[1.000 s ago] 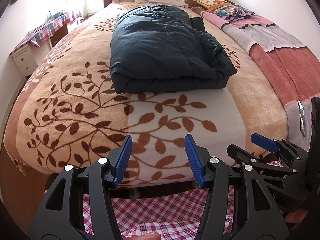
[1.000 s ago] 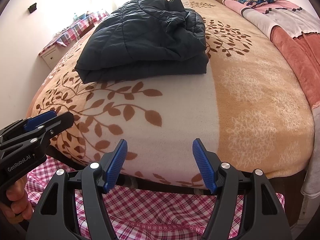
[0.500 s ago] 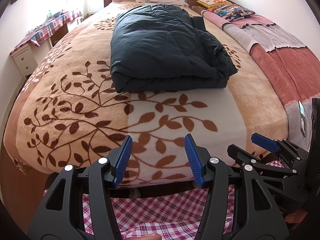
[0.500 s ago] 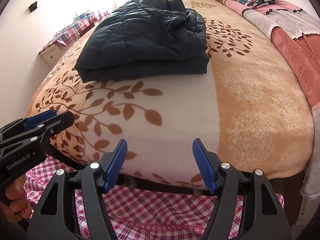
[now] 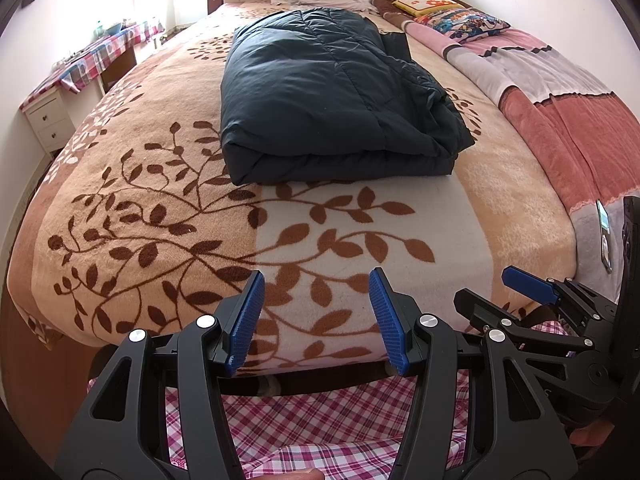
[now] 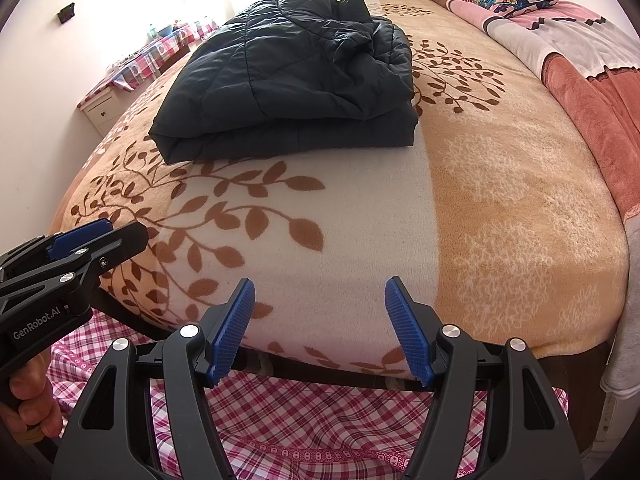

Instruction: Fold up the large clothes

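A dark navy padded jacket (image 5: 328,92) lies folded into a thick bundle on the bed's leaf-patterned blanket (image 5: 160,216); it also shows in the right wrist view (image 6: 296,76). My left gripper (image 5: 316,320) is open and empty, held off the foot of the bed, well short of the jacket. My right gripper (image 6: 320,328) is open and empty too, beside the left one, also at the bed's foot edge. Each gripper shows at the side of the other's view.
A pink and red quilt (image 5: 560,120) and cushions (image 5: 460,20) lie along the bed's right side. A white nightstand (image 5: 48,124) and a checkered-cloth desk (image 5: 100,60) stand at the left wall. Pink checkered fabric (image 6: 320,420) is below the grippers.
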Motion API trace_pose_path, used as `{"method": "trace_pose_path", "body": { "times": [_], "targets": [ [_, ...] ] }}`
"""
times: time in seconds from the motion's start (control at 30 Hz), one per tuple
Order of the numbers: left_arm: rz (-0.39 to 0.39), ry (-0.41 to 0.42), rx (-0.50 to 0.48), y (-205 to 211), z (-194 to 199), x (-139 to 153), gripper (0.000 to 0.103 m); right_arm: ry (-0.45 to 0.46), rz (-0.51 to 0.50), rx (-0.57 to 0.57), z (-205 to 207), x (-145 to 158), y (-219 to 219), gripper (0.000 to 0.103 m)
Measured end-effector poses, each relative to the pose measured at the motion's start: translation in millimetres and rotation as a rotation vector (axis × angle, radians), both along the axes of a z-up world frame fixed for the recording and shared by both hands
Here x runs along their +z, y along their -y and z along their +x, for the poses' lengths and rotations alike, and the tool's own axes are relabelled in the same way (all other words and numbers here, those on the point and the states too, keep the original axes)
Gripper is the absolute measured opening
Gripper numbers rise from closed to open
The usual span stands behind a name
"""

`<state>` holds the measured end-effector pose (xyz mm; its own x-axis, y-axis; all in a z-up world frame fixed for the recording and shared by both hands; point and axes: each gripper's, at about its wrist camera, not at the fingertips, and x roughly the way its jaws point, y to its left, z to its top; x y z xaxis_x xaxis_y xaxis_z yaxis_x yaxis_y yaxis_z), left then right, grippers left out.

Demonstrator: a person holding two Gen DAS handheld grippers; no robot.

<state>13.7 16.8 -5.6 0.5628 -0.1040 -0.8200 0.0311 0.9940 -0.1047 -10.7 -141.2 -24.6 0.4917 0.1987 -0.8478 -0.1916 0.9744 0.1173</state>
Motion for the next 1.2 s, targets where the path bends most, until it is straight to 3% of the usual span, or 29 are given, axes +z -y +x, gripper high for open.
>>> {"method": "trace_pose_path", "body": {
  "times": [1.2],
  "targets": [
    [-0.002, -0.036, -0.007, -1.0, 1.8, -8.6, 0.054, -0.011, 0.004, -0.001, -0.7, -3.8, -0.7, 0.067]
  ]
}}
